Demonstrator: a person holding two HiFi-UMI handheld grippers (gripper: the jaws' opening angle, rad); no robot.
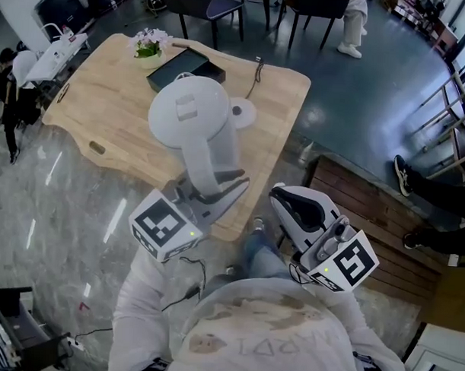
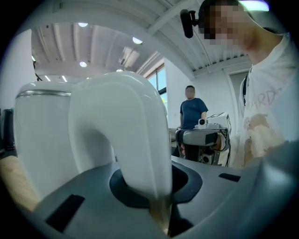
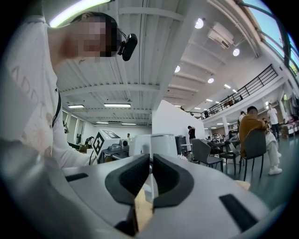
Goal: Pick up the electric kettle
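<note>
The white electric kettle (image 1: pixel 191 115) hangs in the air above the wooden table (image 1: pixel 106 100), seen from the top with its round lid up. My left gripper (image 1: pixel 217 189) is shut on the kettle's curved handle (image 2: pixel 126 135), which fills the space between the jaws in the left gripper view; the kettle's body (image 2: pixel 39 135) is just beyond. The round white kettle base (image 1: pixel 243 110) lies on the table with its cable. My right gripper (image 1: pixel 287 199) is to the right, off the table's edge, shut with nothing between its pads (image 3: pixel 135 175). In the right gripper view, the kettle (image 3: pixel 161 145) shows ahead.
A black tray (image 1: pixel 183 69) and a small flower pot (image 1: pixel 150 47) sit at the far end of the table. Dark chairs (image 1: pixel 201 5) stand behind it. A wooden platform (image 1: pixel 368 216) lies to the right. Other people are farther off in the room.
</note>
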